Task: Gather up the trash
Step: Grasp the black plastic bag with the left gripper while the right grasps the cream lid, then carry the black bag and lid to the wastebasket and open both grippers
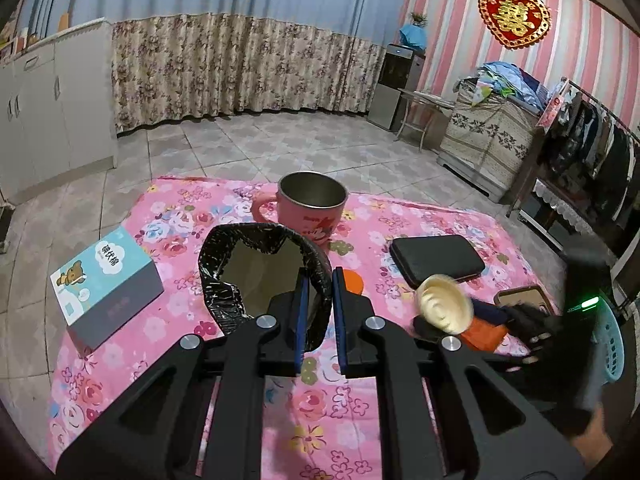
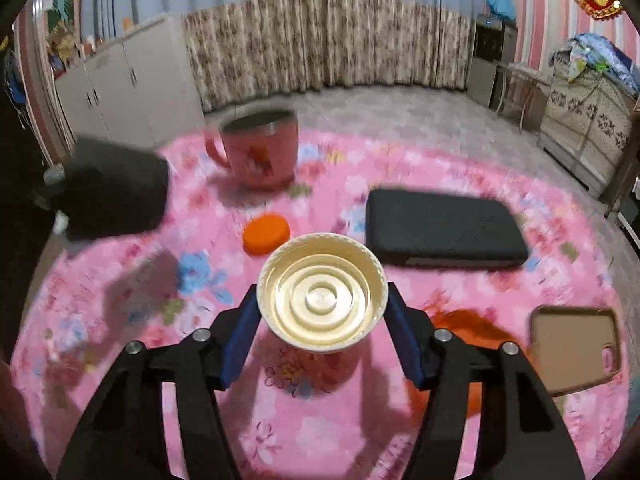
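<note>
Left gripper: jaws nearly together, clamped on the rim of the black-lined bin, held above the pink floral cloth.
Right gripper: blue pads gripped the cream lid, raised off the cloth.
Orange cap: on the cloth, beyond the lid.
Pink mug: upright, farther back.
</note>
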Available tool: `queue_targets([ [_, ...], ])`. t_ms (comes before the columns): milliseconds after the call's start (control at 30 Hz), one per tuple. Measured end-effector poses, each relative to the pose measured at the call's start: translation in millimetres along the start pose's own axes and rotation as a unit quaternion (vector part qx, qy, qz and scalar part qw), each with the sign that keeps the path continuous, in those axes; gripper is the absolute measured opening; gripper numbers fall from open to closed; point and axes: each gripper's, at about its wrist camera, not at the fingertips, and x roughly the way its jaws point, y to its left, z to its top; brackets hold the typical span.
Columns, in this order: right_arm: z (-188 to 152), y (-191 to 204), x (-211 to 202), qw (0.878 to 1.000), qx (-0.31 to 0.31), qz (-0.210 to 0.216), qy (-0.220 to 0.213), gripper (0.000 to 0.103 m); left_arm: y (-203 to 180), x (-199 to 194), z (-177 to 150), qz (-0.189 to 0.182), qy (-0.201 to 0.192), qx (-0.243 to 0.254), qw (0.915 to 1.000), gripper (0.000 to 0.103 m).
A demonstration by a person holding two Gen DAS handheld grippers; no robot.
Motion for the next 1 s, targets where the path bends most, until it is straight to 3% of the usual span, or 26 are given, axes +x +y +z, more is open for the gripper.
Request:
queue_targets([
  [200,1.3,-36.7,-70.1,0.997,-0.001,-0.036,-0.064,0.061,-23.3,-8.3,1.0,-0.013,-0.017,0.020,0.9996,0.010],
  [333,-9.5,-100.4,-122.8,0.993,0.049,-0.063,-0.089,0.061,-45.7,-12.1,-2.4,-0.047,-0.014,0.029,0.9984,0.010],
  [533,-29.6,-192.5,-208.0,0.972,0.121,-0.135,-0.147,0.061,-130.3,-31.6,2.3,-0.101,-0.040,0.078,0.9911,0.010],
  [633,-47.5,-241.1,-251.0,0.957,0.144,-0.192,-0.162,0.061,-195.8,-36.9,5.0,-0.136,-0.048,0.122,0.9819,0.010],
  [800,-80.0,-311.1,-303.6,0.933,0.182,-0.269,-0.155,0.061,-299.7,-34.5,4.0,-0.211,-0.044,0.151,0.9646,0.010],
  [900,-93.3,-328.1,-322.2,0.927,0.182,-0.301,-0.131,0.061,-364.7,-25.0,-8.6,-0.253,-0.033,0.168,0.9521,0.010],
  [1000,-98.7,-332.1,-334.7,0.926,0.183,-0.304,-0.131,0.061,-408.5,-10.1,-25.6,-0.293,-0.013,0.171,0.9407,0.010],
])
